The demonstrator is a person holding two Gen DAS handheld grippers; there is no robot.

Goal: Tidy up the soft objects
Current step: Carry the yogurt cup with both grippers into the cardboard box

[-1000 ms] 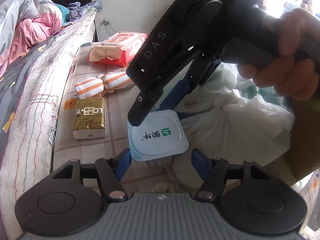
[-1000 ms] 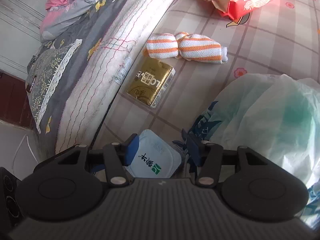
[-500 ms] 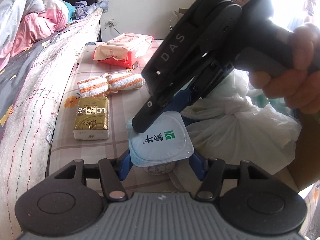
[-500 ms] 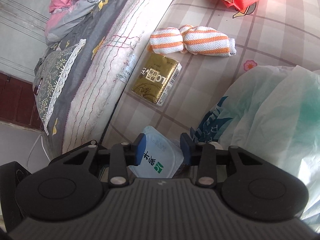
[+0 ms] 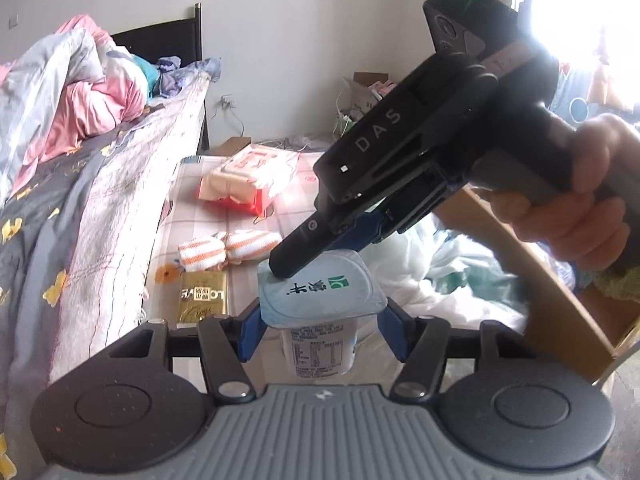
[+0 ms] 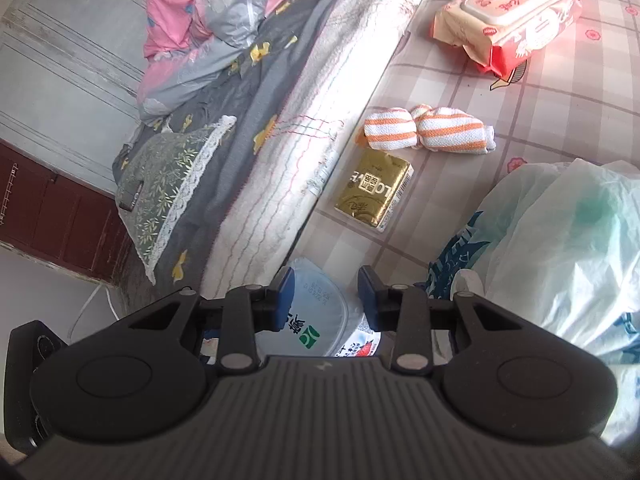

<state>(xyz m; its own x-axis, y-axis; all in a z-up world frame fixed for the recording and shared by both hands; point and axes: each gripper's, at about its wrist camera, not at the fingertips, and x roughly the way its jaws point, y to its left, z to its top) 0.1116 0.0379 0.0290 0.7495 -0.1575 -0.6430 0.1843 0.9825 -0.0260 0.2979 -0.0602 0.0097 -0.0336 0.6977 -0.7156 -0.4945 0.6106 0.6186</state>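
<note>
Yogurt cup [image 5: 320, 312], pale-blue foil lid w/ green logo + dark Chinese characters, printed panel on its side: held up off the checked tablecloth [image 6: 560, 92], upright. Left gripper [image 5: 320, 334]: blue pads on either side of the cup just under the lid rim, part-open width, clamped on it. Right gripper [image 6: 326, 296], carried by a hand [image 5: 576, 196], comes in from above/right; its jaws are narrow, set at the lid's far edge. Whether its pads press on the cup cannot be told. "DAS" reads on its body.

Beyond the tips, left-wrist view: gold pack [image 5: 202, 298] marked "LO..." lies flat, just left; orange-striped rolled towel [image 5: 226, 254] past it; red/white wipes pack [image 5: 250, 180] further on.

Right of the tips: crumpled white plastic bag [image 6: 560, 248] w/ blue print, close by, little free room there.

Left of the tips: tablecloth edge meets the bed side [image 6: 312, 128], quilted; pink/grey bedding [image 5: 76, 92] heaped beyond.

Open cloth lies between gold pack and bag.
</note>
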